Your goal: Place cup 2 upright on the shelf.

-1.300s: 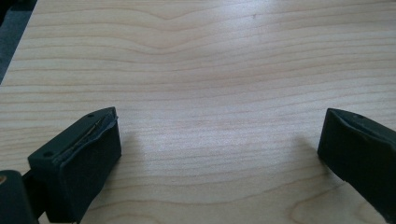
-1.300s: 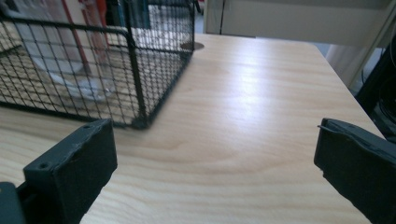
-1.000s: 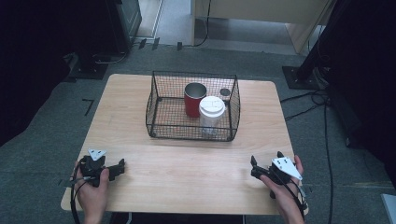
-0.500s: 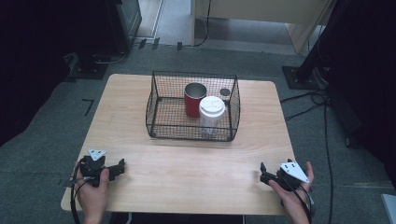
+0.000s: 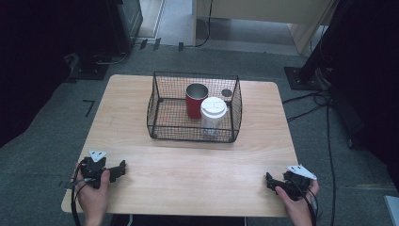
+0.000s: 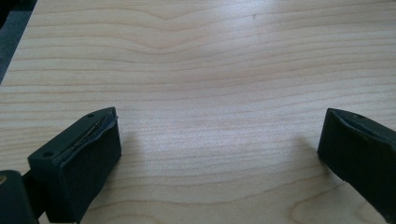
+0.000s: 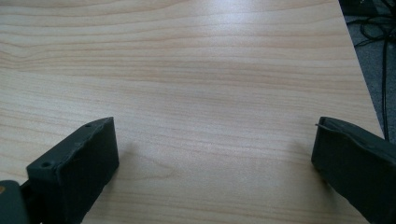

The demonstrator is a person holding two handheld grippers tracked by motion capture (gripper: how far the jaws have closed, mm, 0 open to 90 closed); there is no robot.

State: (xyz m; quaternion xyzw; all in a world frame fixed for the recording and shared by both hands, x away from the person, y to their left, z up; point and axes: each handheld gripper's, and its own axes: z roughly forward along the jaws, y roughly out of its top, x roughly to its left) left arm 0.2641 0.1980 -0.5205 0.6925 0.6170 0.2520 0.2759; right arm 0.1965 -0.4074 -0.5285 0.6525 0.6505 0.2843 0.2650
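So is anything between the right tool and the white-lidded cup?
Yes. The cup stands inside the wire basket, whose near mesh wall lies between it and the right tool. The basket top is open, and the table between looks bare.

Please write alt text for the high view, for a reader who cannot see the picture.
A black wire basket stands at the middle of a light wooden table, holding a red cup and a white lidded cup side by side. At the near edge, the left gripper and right gripper rest apart, empty.
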